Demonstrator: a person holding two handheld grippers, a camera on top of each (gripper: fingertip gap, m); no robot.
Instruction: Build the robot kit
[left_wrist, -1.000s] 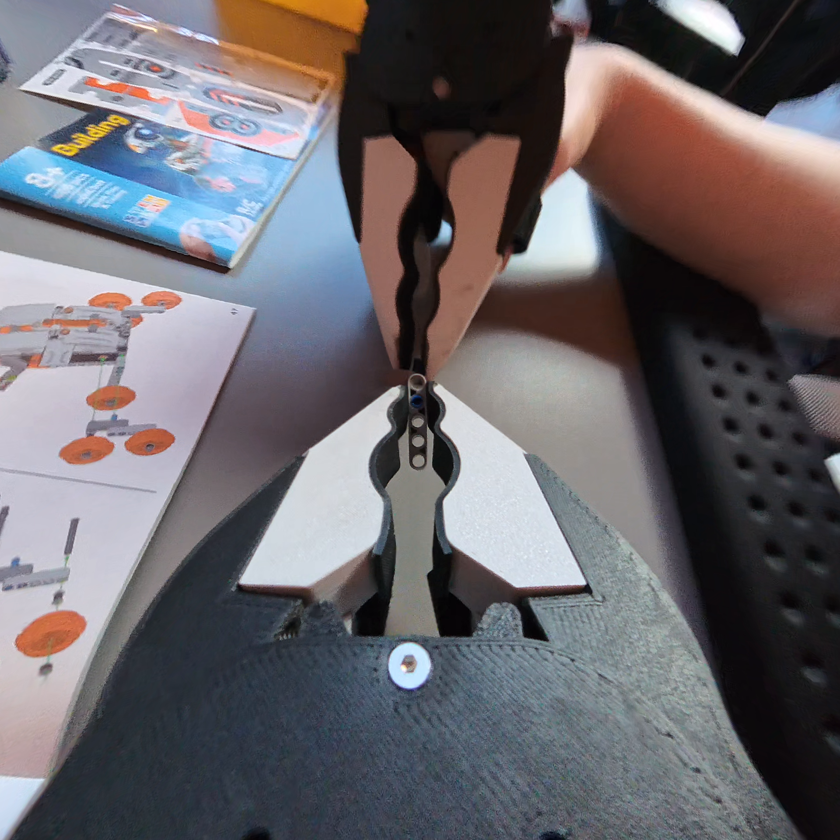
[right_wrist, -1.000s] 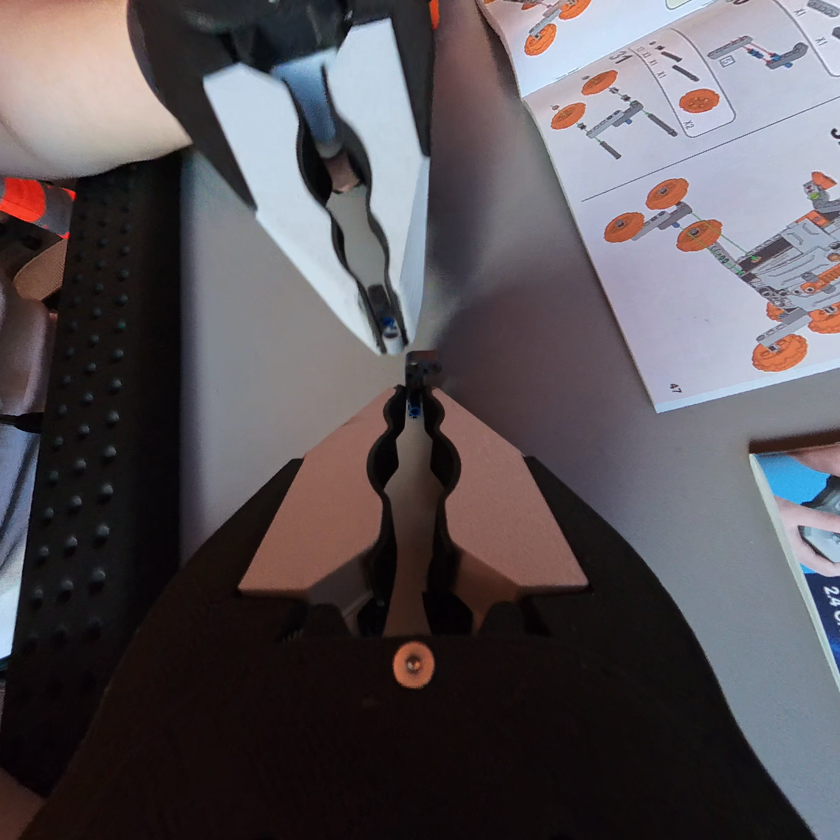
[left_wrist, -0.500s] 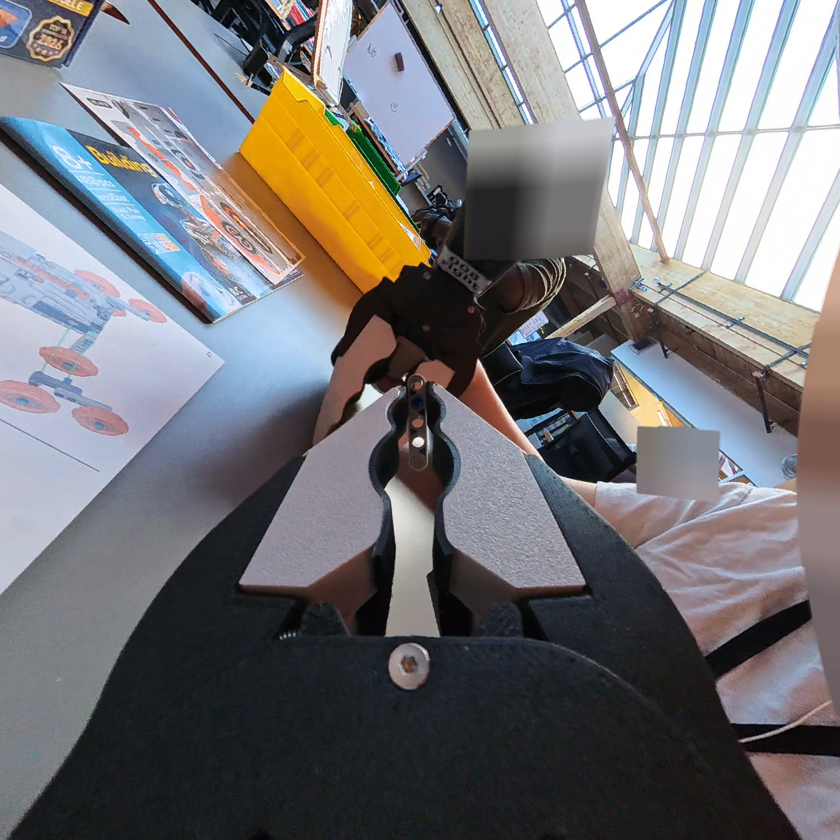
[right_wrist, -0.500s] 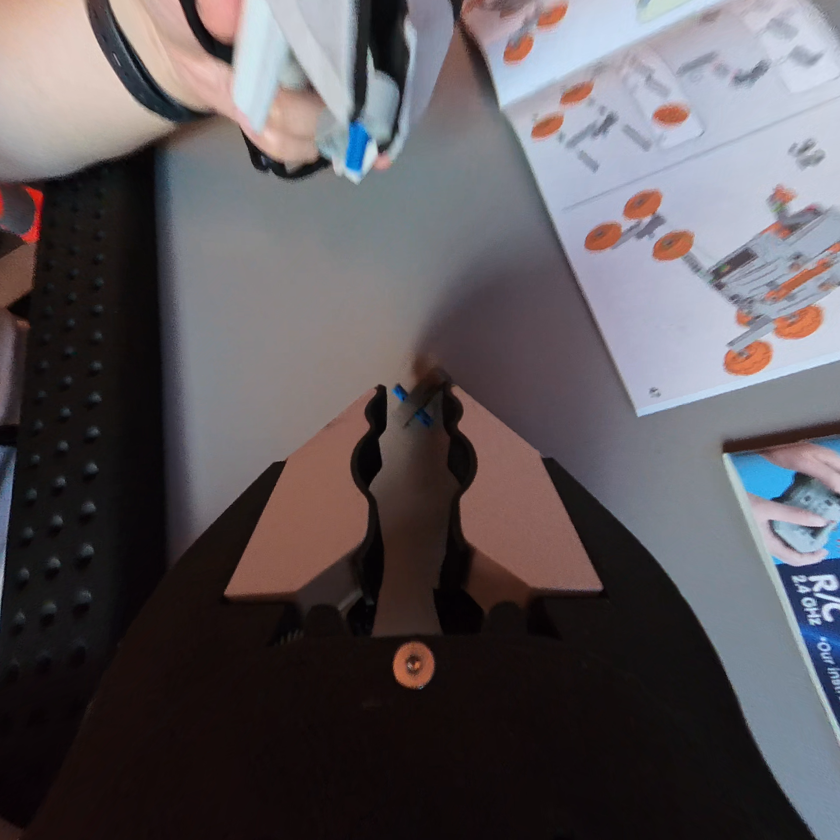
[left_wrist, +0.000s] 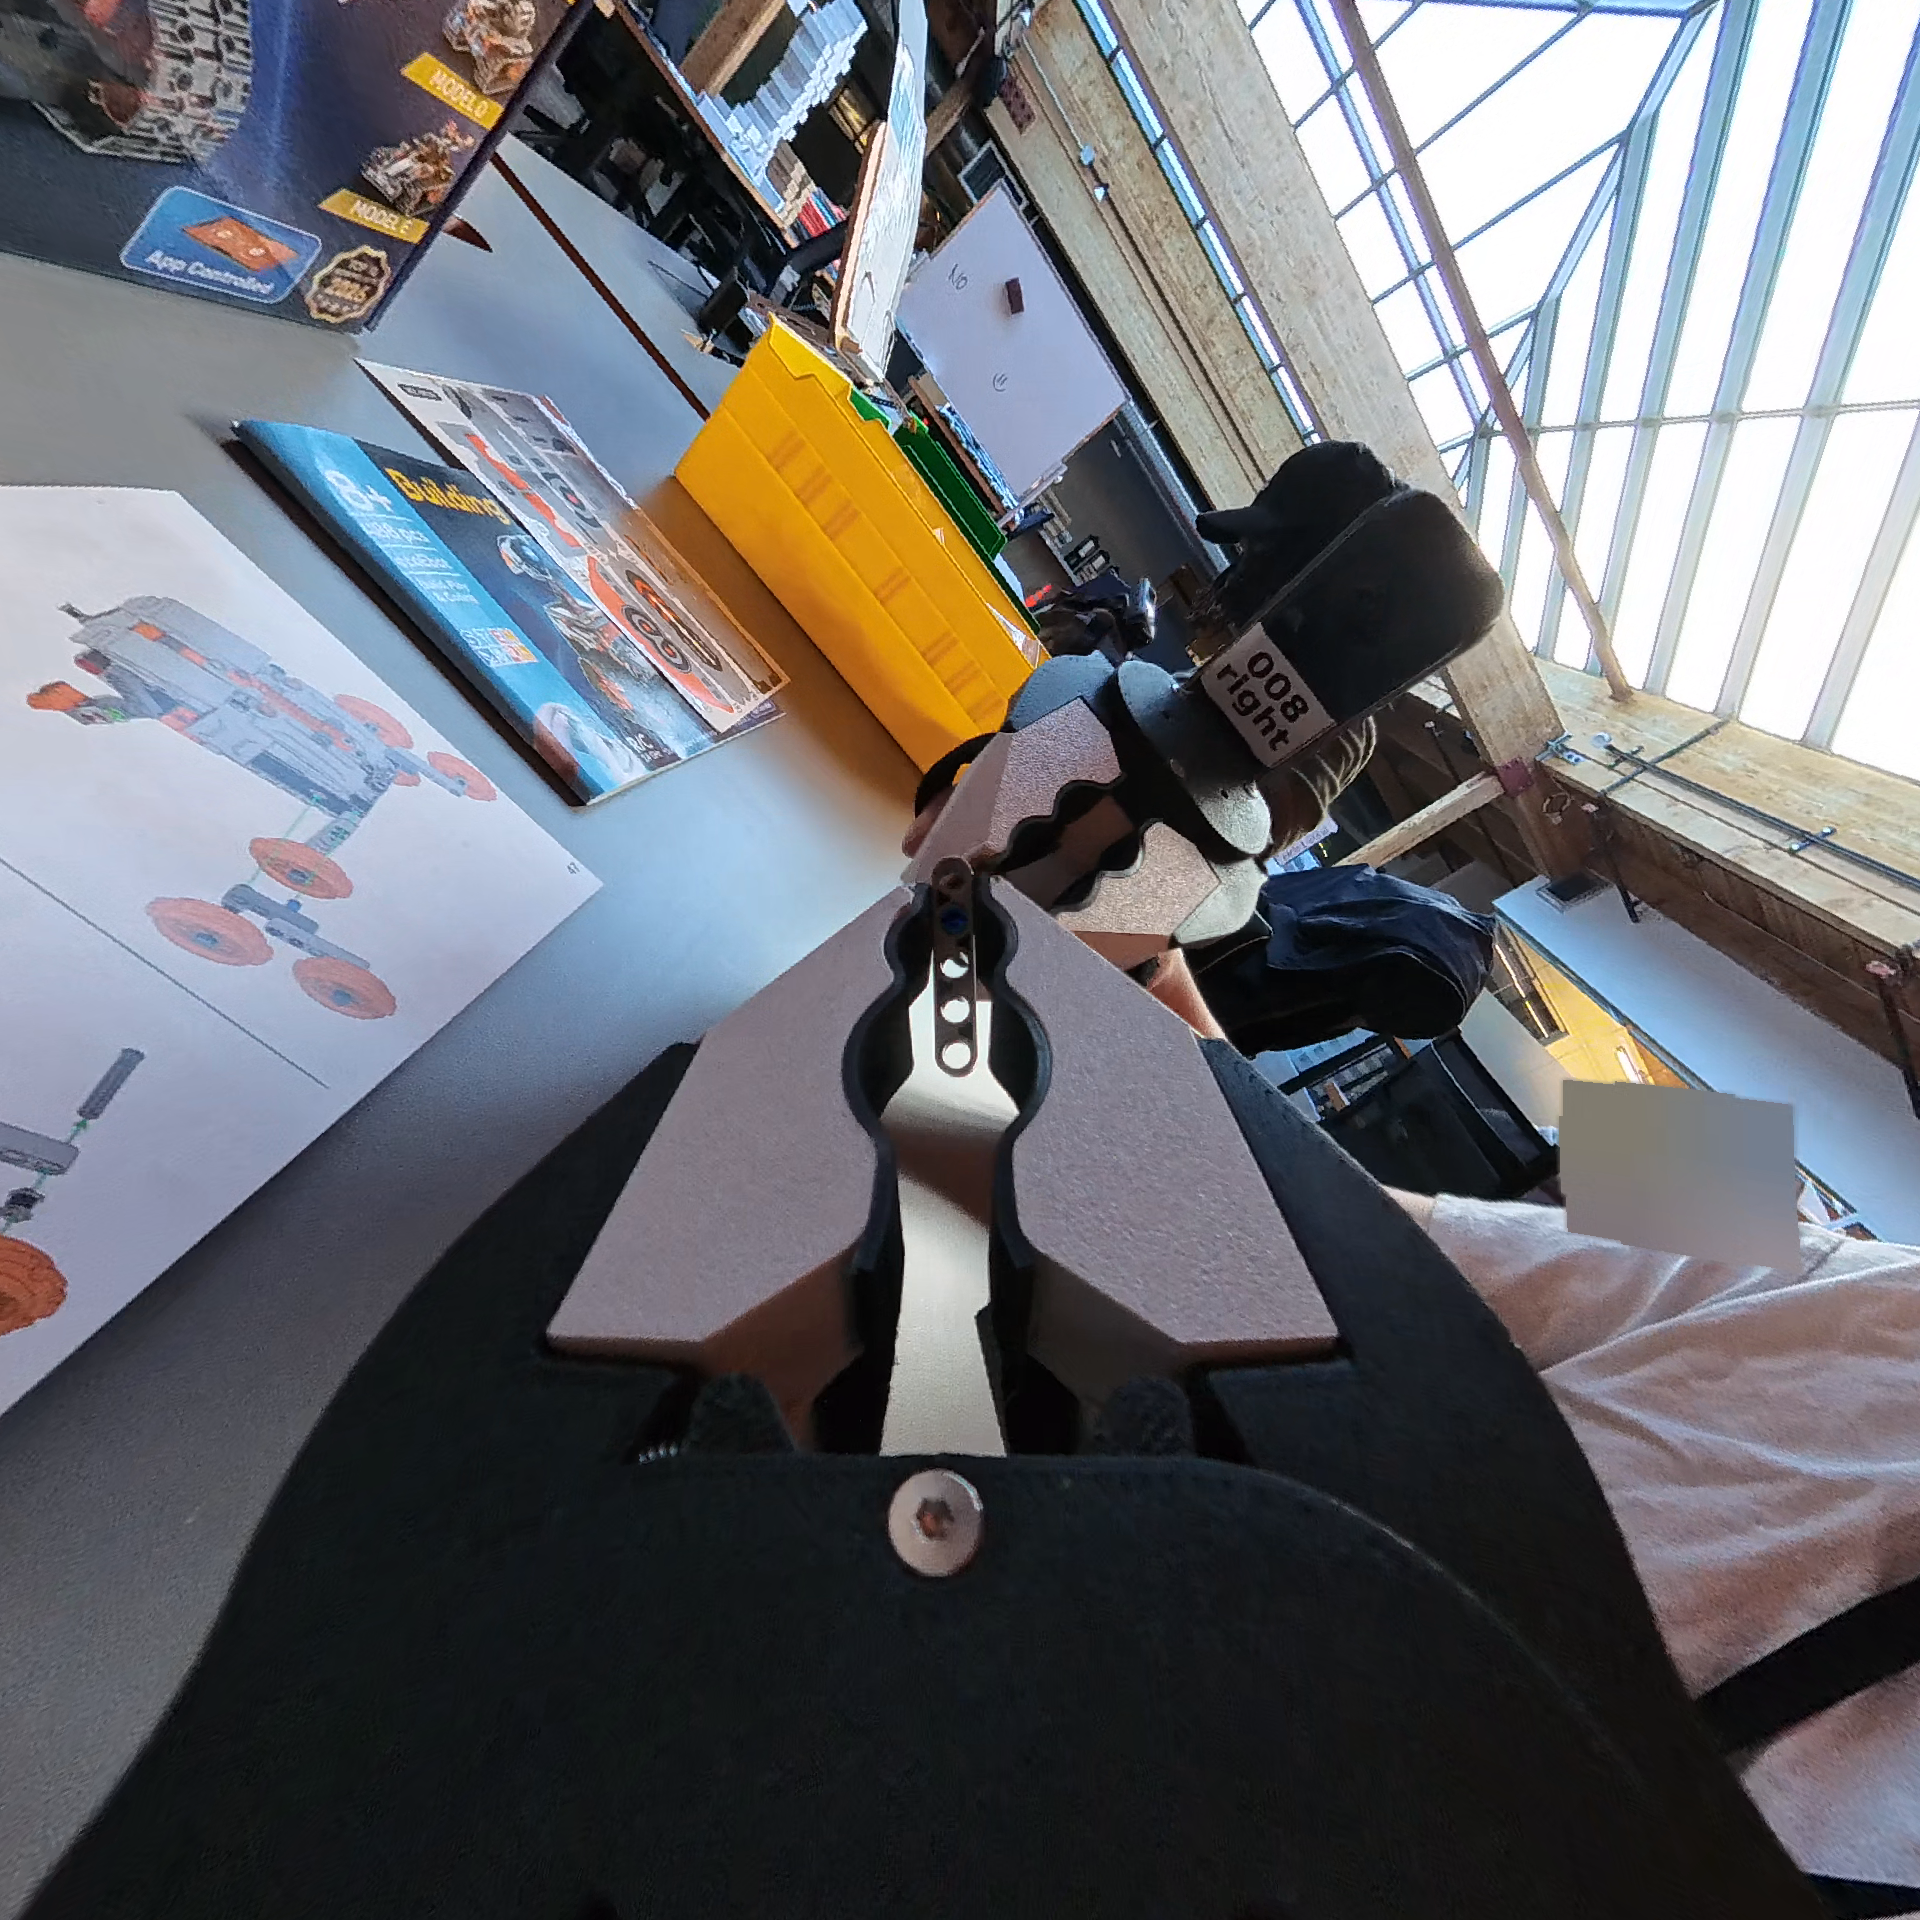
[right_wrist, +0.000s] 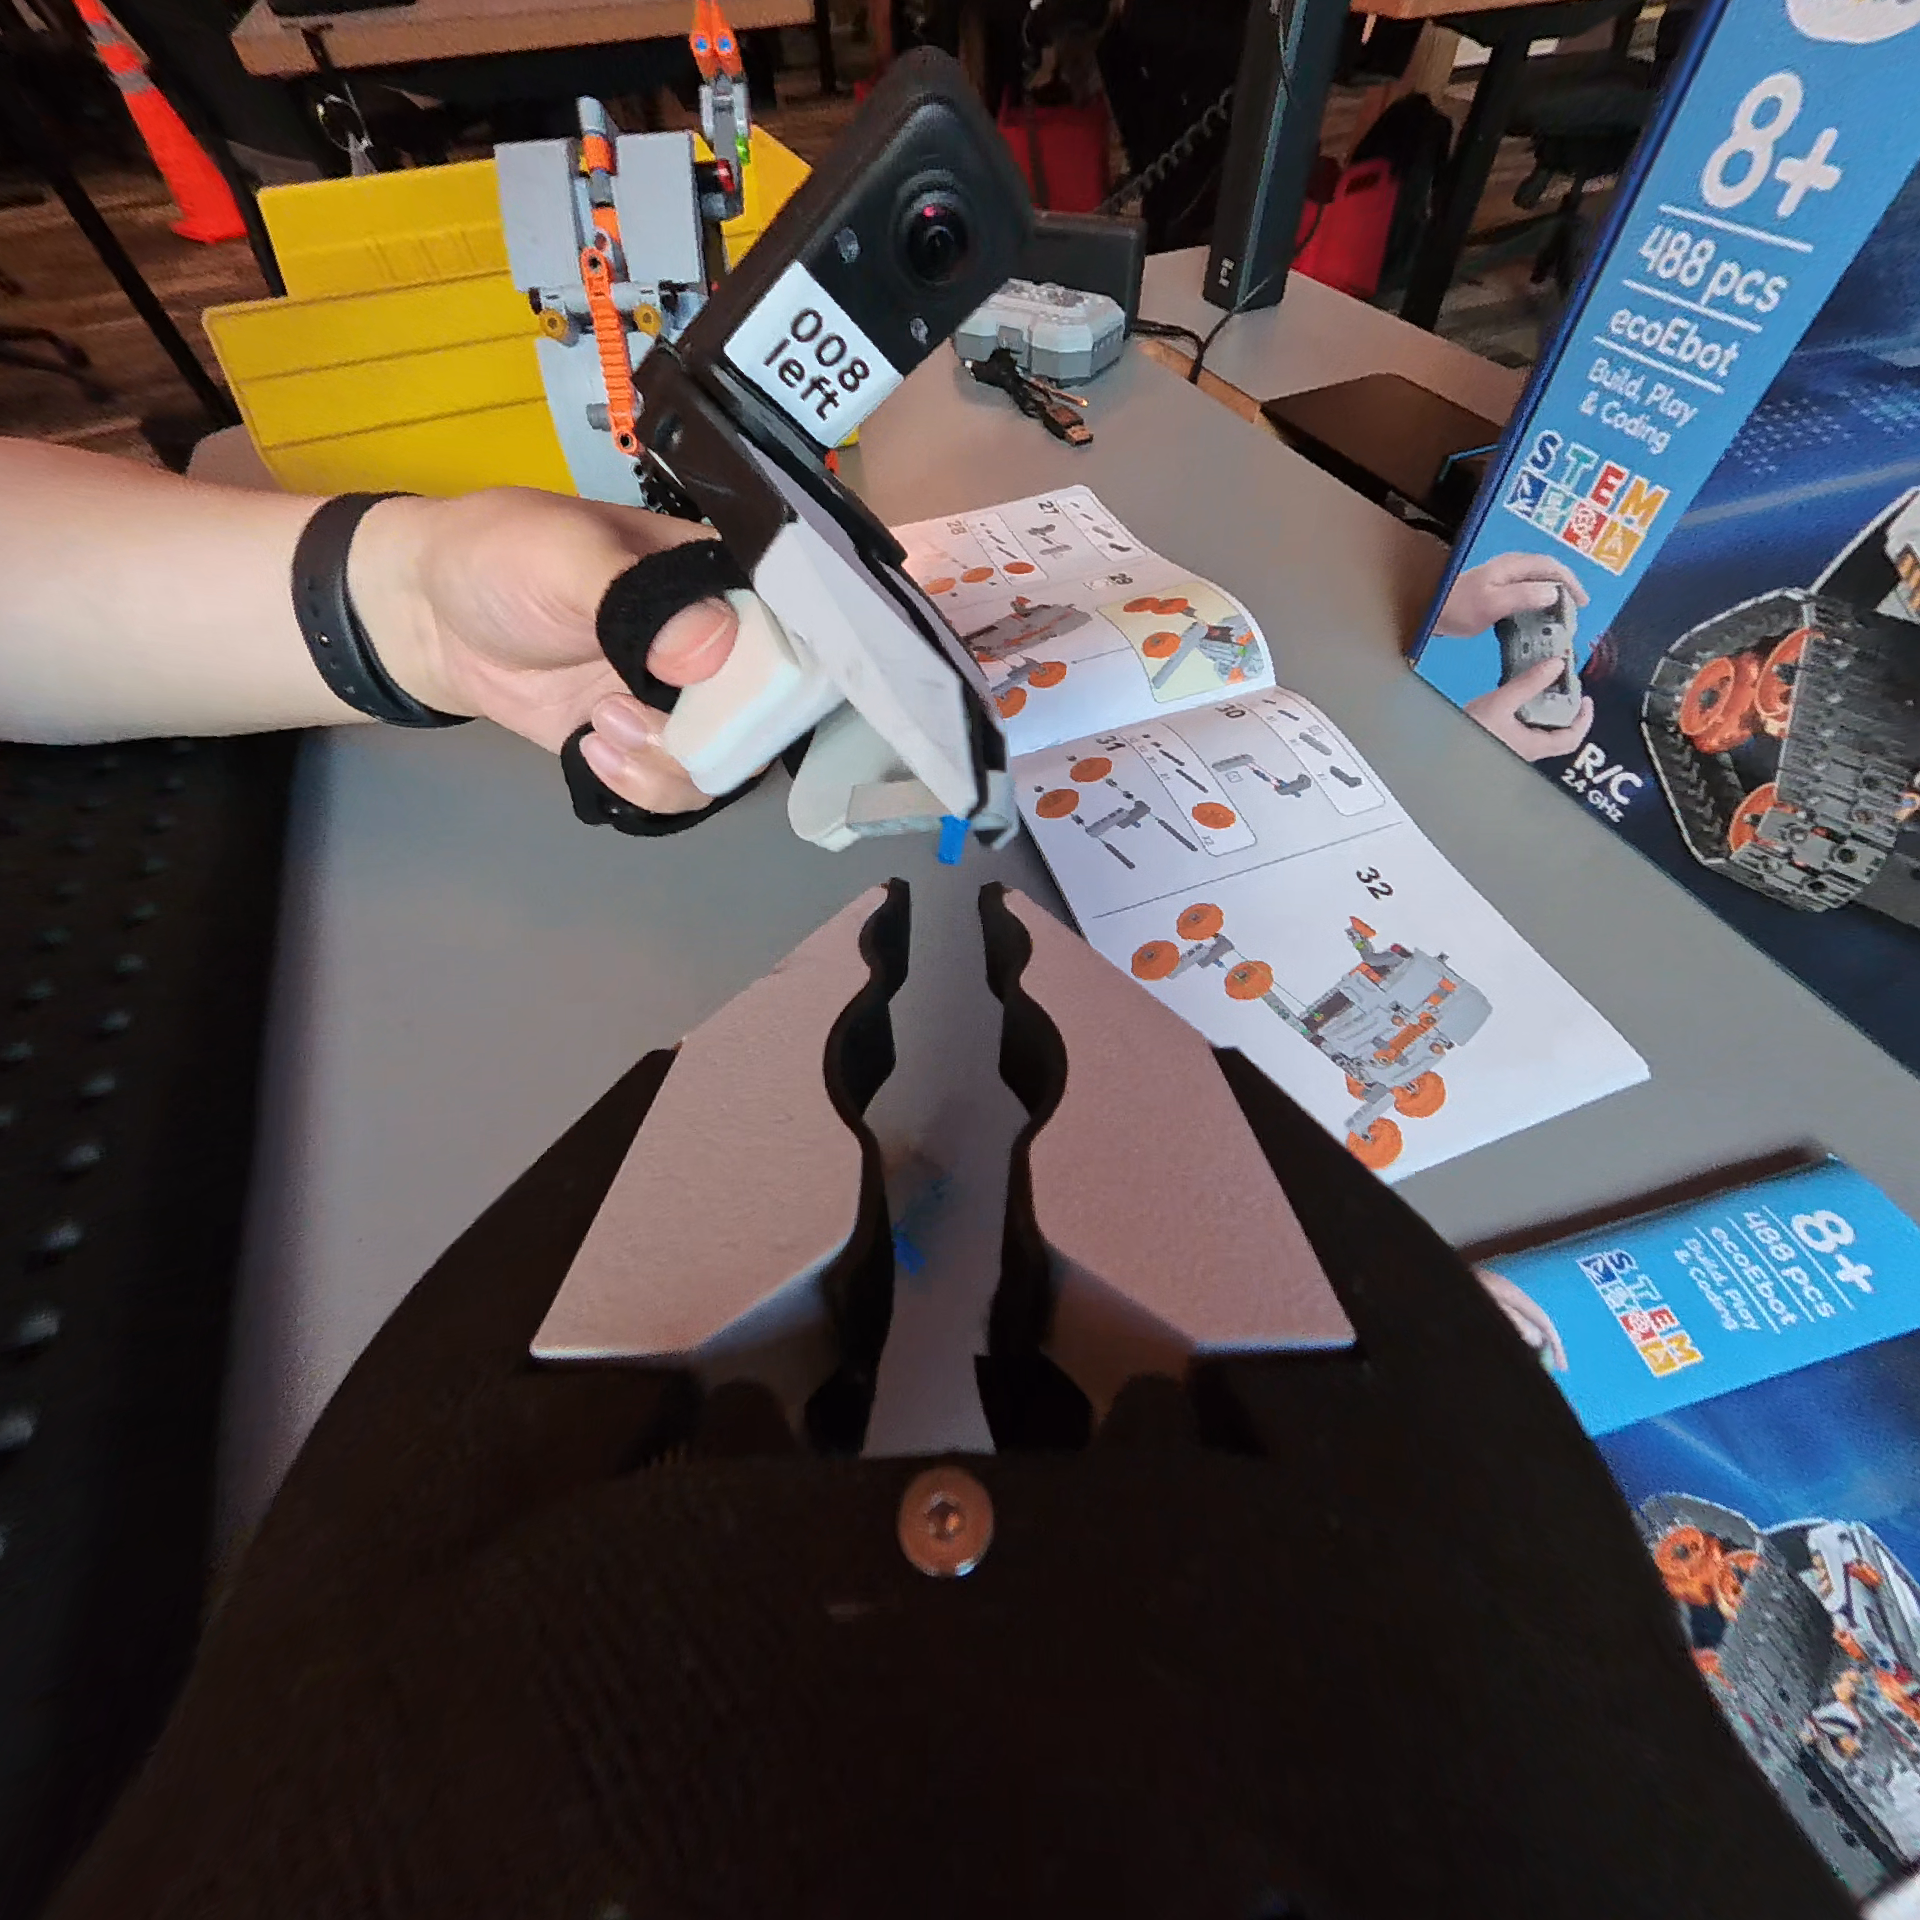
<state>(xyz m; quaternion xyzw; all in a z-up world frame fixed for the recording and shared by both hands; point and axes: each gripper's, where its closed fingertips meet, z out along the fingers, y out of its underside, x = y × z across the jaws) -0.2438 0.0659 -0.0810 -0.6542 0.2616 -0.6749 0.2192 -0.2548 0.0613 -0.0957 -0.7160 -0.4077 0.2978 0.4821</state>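
Grey holed beam (left_wrist: 953, 977) with a blue pin, pinched at the tips of the left tongs (left_wrist: 953, 896), held above the worktop (right_wrist: 540, 935) near the open instruction booklet (right_wrist: 1299, 935); right tongs (right_wrist: 940, 894) narrowly parted, empty, over a loose blue pin (right_wrist: 914, 1216) lying on the worktop. Best keep the beam steady, grip firm

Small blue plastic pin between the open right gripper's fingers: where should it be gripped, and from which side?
Grip the small blue plastic pin across its middle, from above: it seems to lie slanted on the grey table, and the open right gripper straddles it. Its outline is blurred.
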